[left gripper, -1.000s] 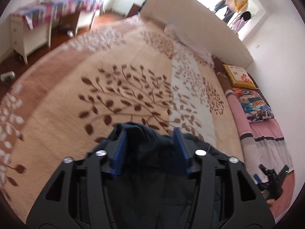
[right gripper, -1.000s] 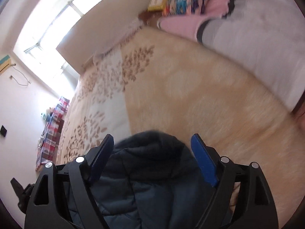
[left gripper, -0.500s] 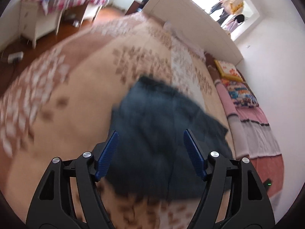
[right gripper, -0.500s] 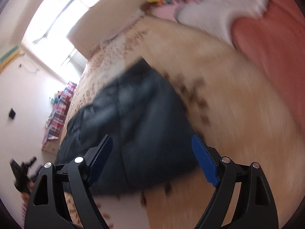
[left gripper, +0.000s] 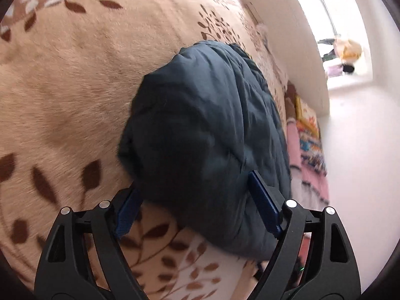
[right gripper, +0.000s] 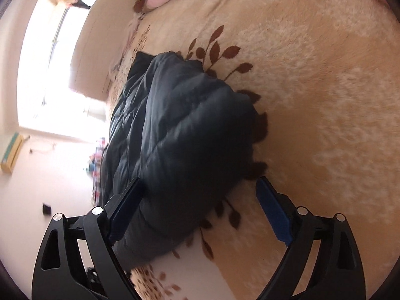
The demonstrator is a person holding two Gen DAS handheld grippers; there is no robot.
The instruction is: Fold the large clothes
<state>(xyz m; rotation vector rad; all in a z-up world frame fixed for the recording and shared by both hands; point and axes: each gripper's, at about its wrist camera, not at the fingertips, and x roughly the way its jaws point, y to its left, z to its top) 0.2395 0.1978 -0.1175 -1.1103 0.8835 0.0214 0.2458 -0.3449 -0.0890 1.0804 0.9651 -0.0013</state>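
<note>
The dark blue puffer jacket [left gripper: 207, 135] lies bunched in a rounded heap on the leaf-patterned blanket [left gripper: 75, 80], toward the near edge of the bed and well clear of the headboard [left gripper: 287, 37]. By its look it has been gathered over itself at least once, but the bundle is lumpy and uneven, so I judge the fold only partly done: squaring and flattening are left.

The left gripper [left gripper: 197, 207] has its jaws opening, spread wide; the jacket's near end sits between the blue pads [left gripper: 265, 207] but nothing presses on it. The right gripper [right gripper: 200, 210] is likewise opening; its left pad [right gripper: 125, 212] lies against the jacket's side while the other stands over bare blanket, so no grip.

Count: 1 jacket, 1 blanket, 2 grippers, 1 headboard, and about 2 patterned pillows [left gripper: 308, 135] stacked along the bed's far side edge, though blur makes that count uncertain.
</note>
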